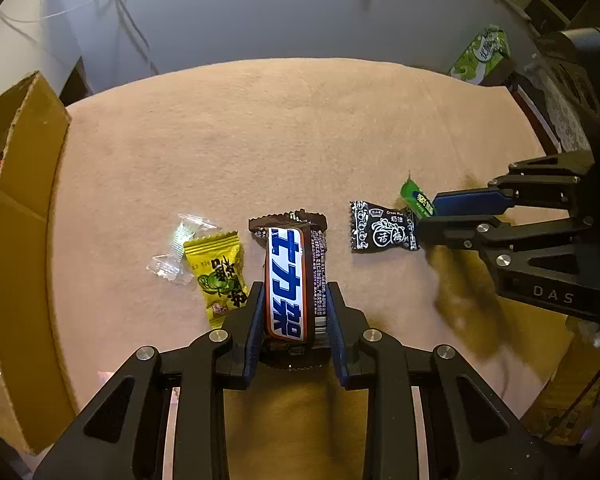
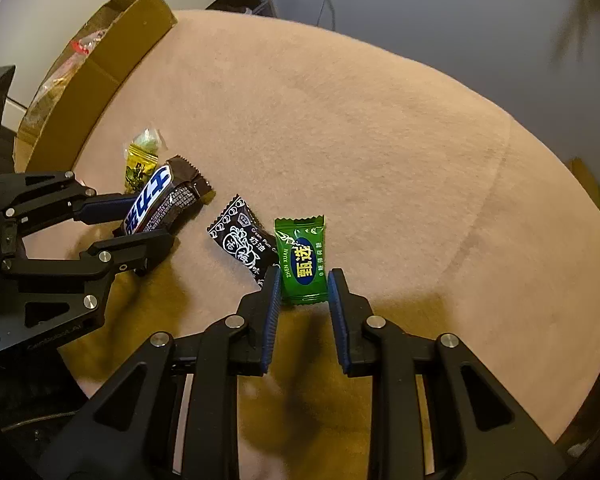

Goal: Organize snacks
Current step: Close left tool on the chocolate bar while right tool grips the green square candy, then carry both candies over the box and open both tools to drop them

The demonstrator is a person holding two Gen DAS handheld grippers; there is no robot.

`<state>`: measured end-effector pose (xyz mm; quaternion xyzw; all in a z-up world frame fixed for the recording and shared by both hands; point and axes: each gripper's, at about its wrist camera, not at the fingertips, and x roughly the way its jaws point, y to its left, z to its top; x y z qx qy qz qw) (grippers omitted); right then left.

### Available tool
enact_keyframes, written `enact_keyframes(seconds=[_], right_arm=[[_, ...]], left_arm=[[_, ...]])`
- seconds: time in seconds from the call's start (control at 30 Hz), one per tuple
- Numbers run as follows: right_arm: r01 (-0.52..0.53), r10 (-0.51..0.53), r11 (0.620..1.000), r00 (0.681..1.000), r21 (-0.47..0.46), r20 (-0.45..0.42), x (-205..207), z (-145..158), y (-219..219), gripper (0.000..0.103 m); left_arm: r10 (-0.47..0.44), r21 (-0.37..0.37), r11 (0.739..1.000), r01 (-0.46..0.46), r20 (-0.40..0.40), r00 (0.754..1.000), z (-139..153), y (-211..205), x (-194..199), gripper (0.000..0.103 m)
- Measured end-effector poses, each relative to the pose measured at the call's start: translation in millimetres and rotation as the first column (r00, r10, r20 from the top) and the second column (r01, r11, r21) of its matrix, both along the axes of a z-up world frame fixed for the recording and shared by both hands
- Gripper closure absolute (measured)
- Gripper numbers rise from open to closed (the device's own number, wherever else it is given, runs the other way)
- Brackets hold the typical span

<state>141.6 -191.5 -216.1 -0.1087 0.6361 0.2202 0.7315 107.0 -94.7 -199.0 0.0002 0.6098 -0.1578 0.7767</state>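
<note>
Both tools point steeply down at the worktop [image 1: 284, 128], which is covered in tan felt. The left tool [image 1: 296, 300] stands over the chocolate bar [image 1: 290, 280], its blue pads pressed against the bar's long sides, so the bar is gripped; in the right wrist view the bar's far end tilts up off the felt. Taking the chocolate bar as landmark: the yellow candy [image 1: 216, 276] lies just beside it on the side toward the cardboard box [image 1: 24, 240], with a clear wrapper [image 1: 176, 252] touching that candy; the black candy [image 1: 382, 232] lies near it on the opposite side. Beyond the black candy, the right tool [image 2: 304, 280] brackets the green candy [image 2: 302, 260], narrowly spread; the near pad meets the wrapper edge, though firm contact on the other side cannot be confirmed.
</note>
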Motion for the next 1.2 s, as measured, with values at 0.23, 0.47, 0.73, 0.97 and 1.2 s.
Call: enact_keyframes(seconds=[0.23, 0.47, 0.73, 0.97, 1.2], right_arm=[[0.027, -0.027, 0.999, 0.999, 0.02, 0.029, -9, 18, -10, 0.078], [0.019, -0.021, 0.999, 0.997, 0.033, 0.068, -18, 40, -8, 0.078], [-0.046, 0.041, 0.998, 0.993, 0.05, 0.107, -16, 70, 16, 0.078], [-0.121, 0.112, 0.991, 0.985, 0.061, 0.132, -10, 85, 55, 0.078], [-0.202, 0.19, 0.977, 0.97, 0.068, 0.154, -5, 95, 102, 0.078]], left_arm=[[0.036, -0.062, 0.997, -0.036, 0.008, 0.999, 13, 19, -5, 0.076], [0.082, -0.093, 0.993, -0.079, 0.033, 0.996, 32, 40, -10, 0.076], [0.153, -0.093, 0.985, -0.145, 0.079, 0.985, 54, 73, -19, 0.076], [0.241, -0.093, 0.969, -0.231, 0.113, 0.964, 69, 110, -29, 0.076], [0.319, -0.086, 0.947, -0.31, 0.13, 0.939, 75, 148, -42, 0.076]])
